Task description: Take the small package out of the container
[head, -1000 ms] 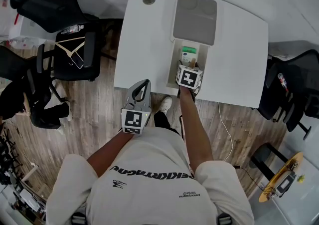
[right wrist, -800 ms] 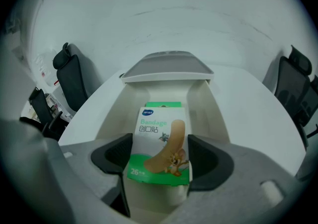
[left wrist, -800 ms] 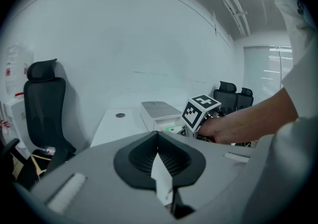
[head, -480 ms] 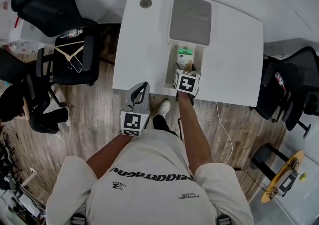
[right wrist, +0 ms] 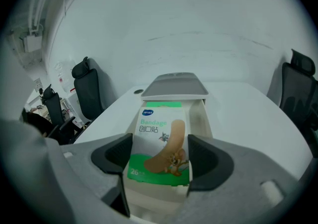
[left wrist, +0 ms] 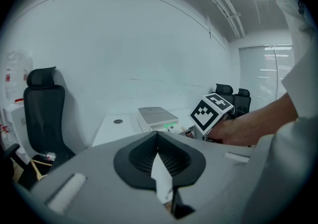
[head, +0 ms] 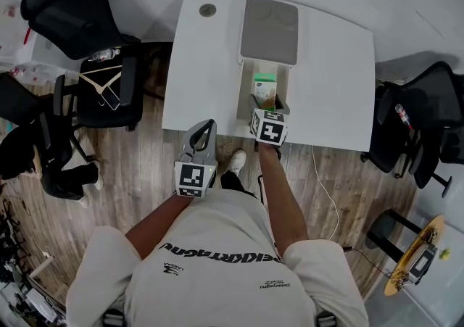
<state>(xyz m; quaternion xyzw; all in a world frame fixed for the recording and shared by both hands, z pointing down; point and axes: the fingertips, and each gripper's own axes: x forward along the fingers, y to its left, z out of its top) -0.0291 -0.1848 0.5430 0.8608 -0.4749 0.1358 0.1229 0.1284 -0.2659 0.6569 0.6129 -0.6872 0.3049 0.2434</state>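
A small white and green bandage package (right wrist: 159, 143) stands upright between the jaws of my right gripper (right wrist: 161, 161), which is shut on it. The package sits over the near end of the open white container (right wrist: 201, 118), just above its rim. In the head view the right gripper (head: 265, 106) reaches over the container (head: 244, 93) at the table's front edge, with the package (head: 264, 88) in front of the marker cube. My left gripper (head: 204, 131) hangs shut and empty over the floor, left of the right one; in the left gripper view the left gripper (left wrist: 159, 151) holds nothing.
The container's grey lid (head: 269, 21) lies on the white table (head: 330, 79) behind it. A round cable hole (head: 208, 9) is at the table's far left. Black office chairs (head: 109, 79) stand to the left, and another chair (head: 413, 130) to the right. A cable (head: 322, 180) hangs off the front edge.
My right gripper has drawn back toward the table's front edge with the package in its jaws. The left gripper has stayed where it was.
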